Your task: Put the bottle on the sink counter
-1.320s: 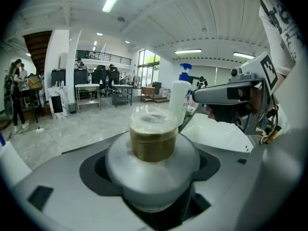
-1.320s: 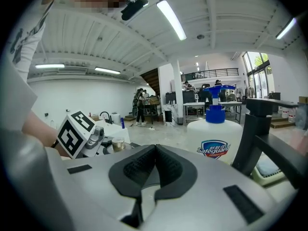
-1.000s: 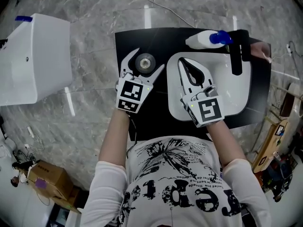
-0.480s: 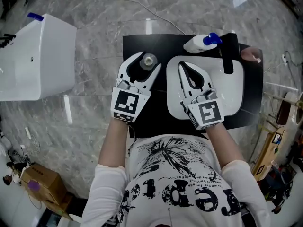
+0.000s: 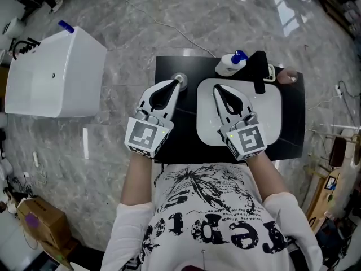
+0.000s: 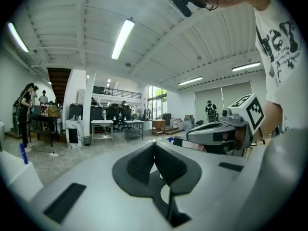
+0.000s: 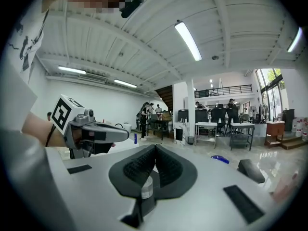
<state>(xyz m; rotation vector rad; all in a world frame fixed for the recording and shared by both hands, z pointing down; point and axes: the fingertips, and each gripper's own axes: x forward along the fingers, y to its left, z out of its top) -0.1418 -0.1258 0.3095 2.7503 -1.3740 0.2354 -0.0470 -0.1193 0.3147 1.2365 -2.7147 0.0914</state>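
Note:
A white bottle (image 5: pixel 228 65) with a blue cap (image 5: pixel 240 55) lies on its side at the back of the black sink counter (image 5: pixel 180 145), next to the black faucet (image 5: pixel 259 72). The blue cap (image 7: pixel 220 159) also shows in the right gripper view. My left gripper (image 5: pixel 177 84) hovers over the counter left of the white basin (image 5: pixel 271 129), shut with its pads (image 6: pixel 166 165) meeting on nothing. Over the basin, my right gripper (image 5: pixel 216 88) is shut and empty too. Both grippers are well short of the bottle.
A small round metal piece (image 5: pixel 180 78) sits on the counter just past the left gripper's tip. A large white box (image 5: pixel 56 75) with a blue knob stands on the marble floor to the left. A thin cable (image 5: pixel 169 24) runs across the floor behind the counter.
The left gripper's jaws, wide open around the round metal piece a second ago, have closed empty just short of it. The head view has shifted. The right gripper stays shut.

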